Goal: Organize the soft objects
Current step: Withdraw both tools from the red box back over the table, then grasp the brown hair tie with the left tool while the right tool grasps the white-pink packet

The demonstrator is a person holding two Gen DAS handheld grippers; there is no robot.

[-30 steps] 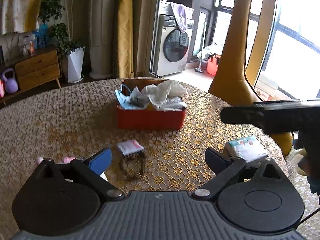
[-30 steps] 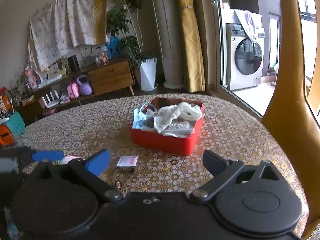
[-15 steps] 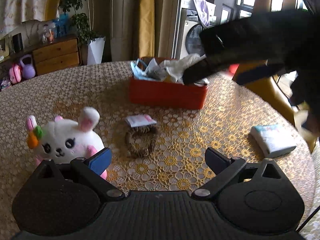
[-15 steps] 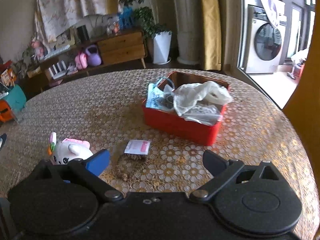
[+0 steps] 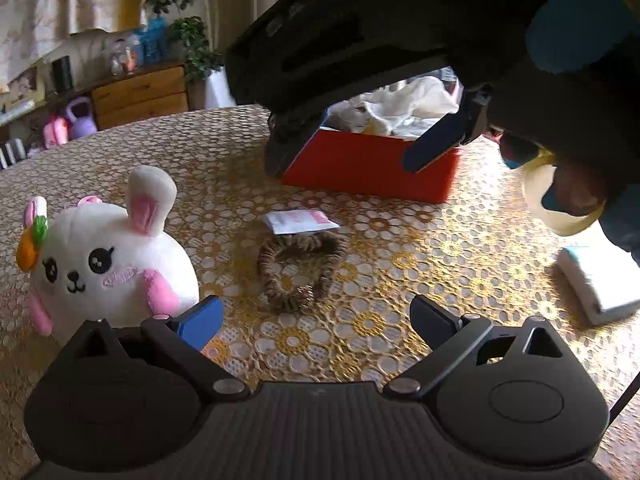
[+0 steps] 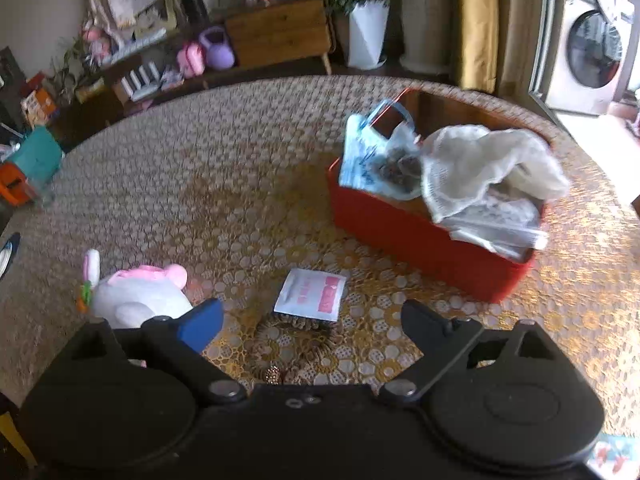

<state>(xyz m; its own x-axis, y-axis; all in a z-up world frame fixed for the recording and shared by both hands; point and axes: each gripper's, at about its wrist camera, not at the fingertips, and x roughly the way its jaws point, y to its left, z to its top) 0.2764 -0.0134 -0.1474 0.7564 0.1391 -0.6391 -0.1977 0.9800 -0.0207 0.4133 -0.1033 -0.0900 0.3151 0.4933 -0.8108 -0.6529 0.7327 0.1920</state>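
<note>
A white and pink plush bunny [image 5: 100, 264] sits on the table at the left, next to my left gripper's blue-padded finger; it also shows in the right wrist view [image 6: 136, 296]. A brown scrunchie [image 5: 300, 272] lies ahead of my open, empty left gripper [image 5: 316, 316]. A small white and pink packet [image 5: 300, 221] lies just beyond it. My right gripper [image 6: 312, 320] is open and empty, hovering above the scrunchie [image 6: 292, 344] and packet [image 6: 310, 294]; in the left wrist view it [image 5: 348, 160] fills the top. The red box [image 6: 420, 236] holds cloths and bags.
A white tissue pack [image 5: 596, 284] lies at the table's right edge. The round table has a gold lace cloth [image 6: 200, 168]. A wooden sideboard [image 6: 280, 32], toys, a plant pot and a washing machine [image 6: 592, 40] stand beyond.
My right gripper has swung in and down over the scrunchie and packet. My left gripper has turned left and come lower, bringing the plush bunny close.
</note>
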